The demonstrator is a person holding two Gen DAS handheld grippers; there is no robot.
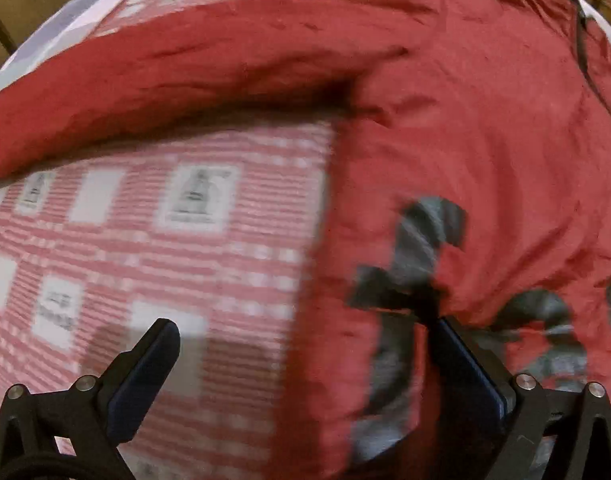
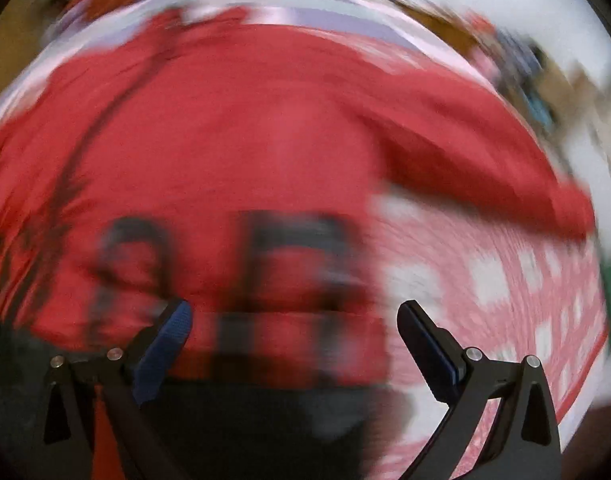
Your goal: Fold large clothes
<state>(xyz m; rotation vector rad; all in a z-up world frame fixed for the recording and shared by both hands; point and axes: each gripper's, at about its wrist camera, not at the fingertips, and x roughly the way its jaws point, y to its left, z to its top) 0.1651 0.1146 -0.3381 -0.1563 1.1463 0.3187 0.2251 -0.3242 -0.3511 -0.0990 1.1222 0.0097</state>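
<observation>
Left wrist: red jacket (image 1: 465, 140) on checked bedspread (image 1: 165, 260), apparently unfolded.

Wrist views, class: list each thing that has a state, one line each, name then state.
red jacket: spread out on the bedsheet, wrinkled, not yet folded
sleeve: stretched out sideways, unfolded
patterned bedsheet: lying flat, partly covered
left hand-held gripper: open, holding nothing
right hand-held gripper: open, holding nothing
</observation>
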